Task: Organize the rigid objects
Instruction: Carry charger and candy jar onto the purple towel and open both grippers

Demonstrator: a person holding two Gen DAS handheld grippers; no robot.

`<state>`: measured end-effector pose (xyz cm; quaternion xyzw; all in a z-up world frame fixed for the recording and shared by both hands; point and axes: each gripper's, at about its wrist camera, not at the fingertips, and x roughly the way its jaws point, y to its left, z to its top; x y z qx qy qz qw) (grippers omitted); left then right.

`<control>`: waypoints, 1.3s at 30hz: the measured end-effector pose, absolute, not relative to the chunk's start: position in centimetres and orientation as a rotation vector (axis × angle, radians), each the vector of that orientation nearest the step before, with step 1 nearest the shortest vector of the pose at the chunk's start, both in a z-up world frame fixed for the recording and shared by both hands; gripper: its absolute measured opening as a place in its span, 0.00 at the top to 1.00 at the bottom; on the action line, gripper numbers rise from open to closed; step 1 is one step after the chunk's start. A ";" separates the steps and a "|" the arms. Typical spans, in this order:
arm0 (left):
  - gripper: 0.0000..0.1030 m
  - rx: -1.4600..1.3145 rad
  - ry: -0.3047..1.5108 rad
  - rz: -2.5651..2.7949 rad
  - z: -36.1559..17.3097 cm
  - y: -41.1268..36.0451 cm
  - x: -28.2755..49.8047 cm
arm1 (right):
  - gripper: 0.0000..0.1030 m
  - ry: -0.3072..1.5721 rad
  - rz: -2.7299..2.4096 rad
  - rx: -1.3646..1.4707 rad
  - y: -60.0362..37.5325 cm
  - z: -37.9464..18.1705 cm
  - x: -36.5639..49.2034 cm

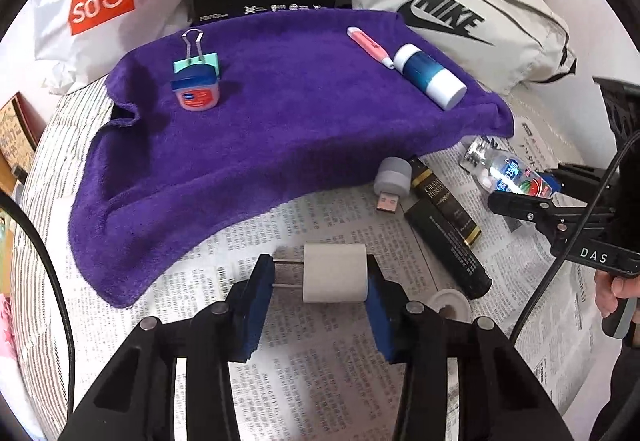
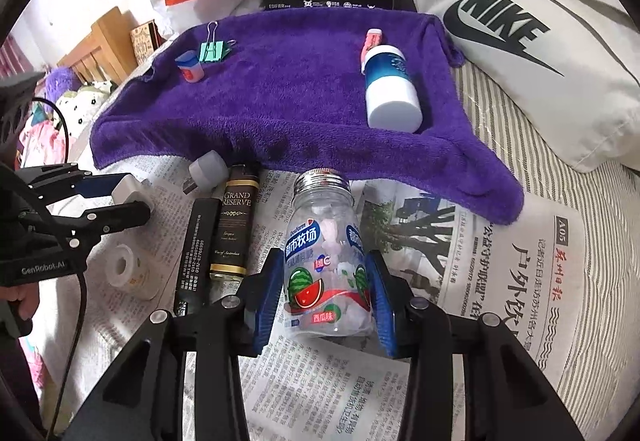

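**Layout, bed top**

Towel [image 1: 256,113] lies behind the newspaper [image 1: 312,381]. On towel, left: jar [image 1: 196,93] just before clip [image 1: 198,59]. Right: pen [image 1: 370,47] beside tube [image 1: 430,77]. On newspaper, left to right: charger [image 1: 335,279], USB light [image 1: 392,181], two boxes [image 1: 448,225], bottle [image 2: 326,257]. Tape roll [image 2: 126,271] before the boxes.

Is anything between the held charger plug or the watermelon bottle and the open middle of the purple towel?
Nothing visible blocks either. The white charger plug in the left gripper and the watermelon bottle in the right gripper both face bare purple towel.
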<state>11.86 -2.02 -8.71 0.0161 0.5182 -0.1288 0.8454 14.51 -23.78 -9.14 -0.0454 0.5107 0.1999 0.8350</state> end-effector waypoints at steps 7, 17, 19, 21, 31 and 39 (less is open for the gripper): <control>0.59 0.017 1.090 -0.267 -8.4 -1.1 11.9 | 0.61 1.097 0.427 -0.109 -23.8 -9.1 14.5; 0.59 0.009 1.103 -0.263 -8.6 -1.0 12.0 | 0.60 1.102 0.407 -0.191 -22.5 -10.0 14.7; 0.59 0.009 1.100 -0.264 -8.6 -1.0 12.0 | 0.59 1.093 0.404 -0.220 -22.0 -10.0 14.7; 0.59 0.003 1.095 -0.263 -8.4 -0.9 12.0 | 0.61 1.089 0.403 -0.223 -21.9 -10.0 14.8; 0.59 -0.041 1.051 -0.265 -6.2 0.7 12.2 | 0.61 1.065 0.456 -0.145 -22.9 -7.9 14.2; 0.59 -0.054 1.013 -0.257 -4.1 2.2 14.4 | 0.61 1.026 0.490 -0.138 -21.9 -4.8 15.6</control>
